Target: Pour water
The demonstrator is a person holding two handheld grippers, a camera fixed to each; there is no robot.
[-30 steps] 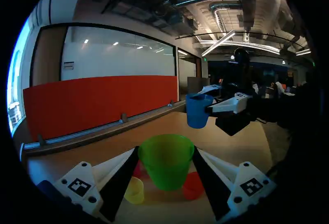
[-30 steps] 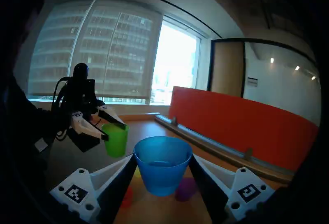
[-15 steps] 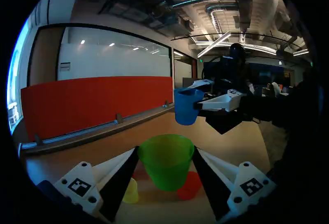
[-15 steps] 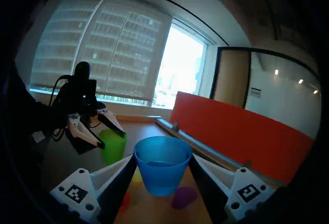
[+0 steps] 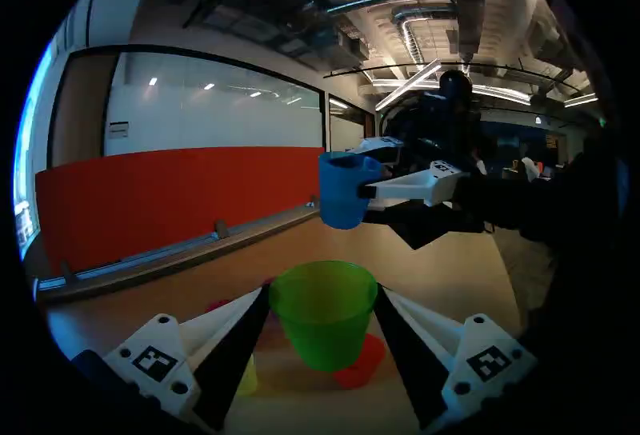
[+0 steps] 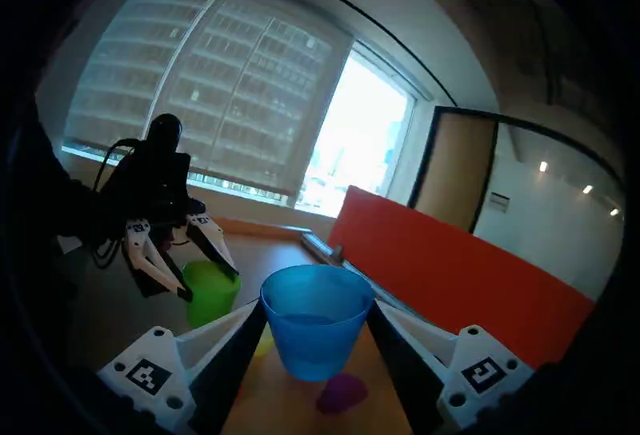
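In the left gripper view my left gripper [image 5: 322,323] is shut on a green cup [image 5: 322,311], held upright above the wooden table [image 5: 448,267]. Farther off and higher, the right gripper [image 5: 362,180] holds a blue cup [image 5: 342,189]. In the right gripper view my right gripper [image 6: 317,331] is shut on that blue cup [image 6: 317,320], upright, with water inside. To the left and lower there, the left gripper [image 6: 210,283] grips the green cup [image 6: 208,291].
Small coloured cups lie on the table: yellow [image 5: 247,375] and red [image 5: 358,359] under the green cup, a purple one [image 6: 342,393] under the blue cup. An orange partition [image 5: 160,195] runs along the table's far side. Windows [image 6: 224,115] stand behind the person's arm.
The blue cup has risen and drawn closer to the green cup, shifting left in the left gripper view. The green cup now sits lower in the right gripper view.
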